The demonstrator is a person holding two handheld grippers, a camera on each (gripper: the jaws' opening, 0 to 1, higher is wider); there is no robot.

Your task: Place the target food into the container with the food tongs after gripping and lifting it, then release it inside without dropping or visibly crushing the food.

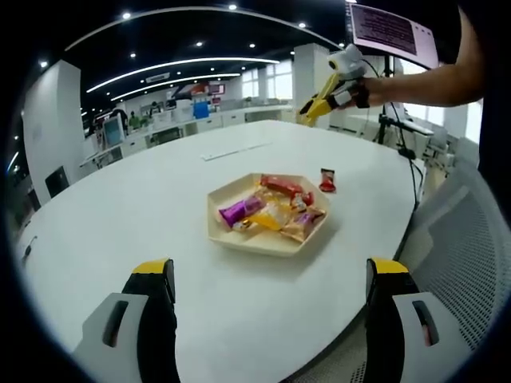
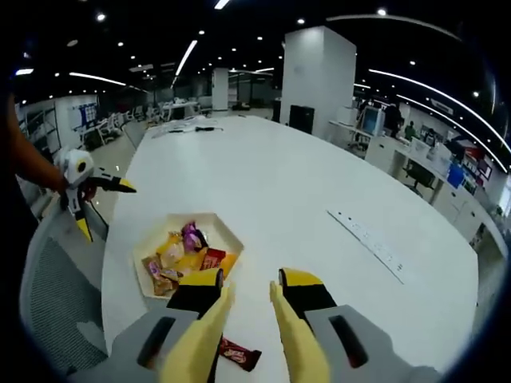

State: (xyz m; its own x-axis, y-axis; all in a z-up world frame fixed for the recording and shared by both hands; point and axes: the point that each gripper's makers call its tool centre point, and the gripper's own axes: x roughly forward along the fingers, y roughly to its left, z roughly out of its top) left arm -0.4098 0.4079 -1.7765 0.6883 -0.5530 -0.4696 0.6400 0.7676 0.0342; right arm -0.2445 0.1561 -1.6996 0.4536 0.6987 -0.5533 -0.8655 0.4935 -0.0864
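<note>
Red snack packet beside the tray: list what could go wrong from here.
1. The red snack packet lies flat on the table, outside the tray; the yellow tongs may slip off it or crush it.
2. The tray already holds many snacks, so a released packet might slide back out.

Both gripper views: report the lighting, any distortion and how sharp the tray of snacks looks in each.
Left gripper view: even ceiling light, faint shadow under the tray, wrappers fairly sharp; fisheye bends the table edge and the ceiling strips. Right gripper view: same soft light, the tray is small and softer, the left gripper near the rim looks stretched, and the tongs blur at the bottom.
</note>
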